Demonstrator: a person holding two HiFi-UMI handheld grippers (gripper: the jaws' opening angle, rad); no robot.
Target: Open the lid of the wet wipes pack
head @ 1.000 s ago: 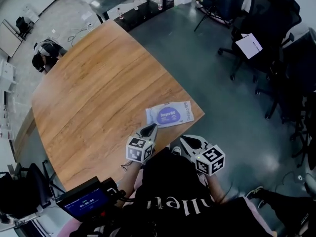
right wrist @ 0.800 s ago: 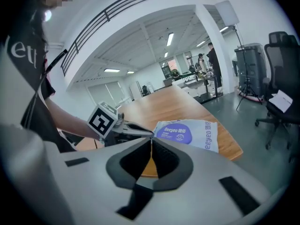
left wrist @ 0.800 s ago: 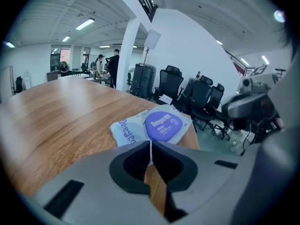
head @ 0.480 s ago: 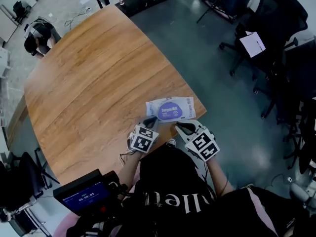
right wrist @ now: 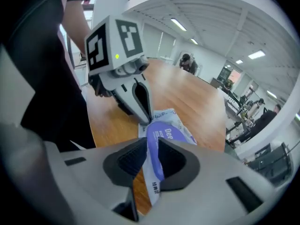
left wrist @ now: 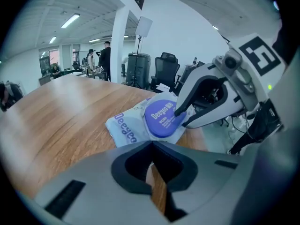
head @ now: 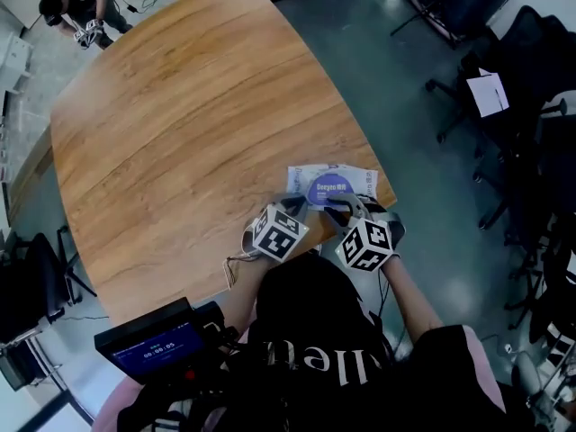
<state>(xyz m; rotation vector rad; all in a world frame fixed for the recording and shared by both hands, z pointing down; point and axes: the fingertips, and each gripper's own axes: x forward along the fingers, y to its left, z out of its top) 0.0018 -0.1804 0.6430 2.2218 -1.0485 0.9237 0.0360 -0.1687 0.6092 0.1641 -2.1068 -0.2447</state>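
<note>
The wet wipes pack (head: 346,180) is white with a round purple lid (head: 331,190) and lies flat near the front right edge of the wooden table (head: 180,124). My right gripper (head: 338,208) comes at it from the near side. In the right gripper view the right gripper (right wrist: 151,149) is shut on the lid (right wrist: 161,135) at its rim. My left gripper (head: 295,206) is shut with nothing held, its tips at the pack's left end. In the left gripper view the left gripper (left wrist: 151,146) sits just short of the pack (left wrist: 126,128).
The table's edge (head: 389,196) runs just right of the pack, with grey floor beyond. Black office chairs (head: 531,70) stand at the far right. A person (head: 76,3) is at the table's far left end. A small screen (head: 157,349) hangs at my chest.
Both grippers have moved forward from the table's front edge to the pack. The right gripper has closed on the lid's rim, and the left has come up against the pack's left end.
</note>
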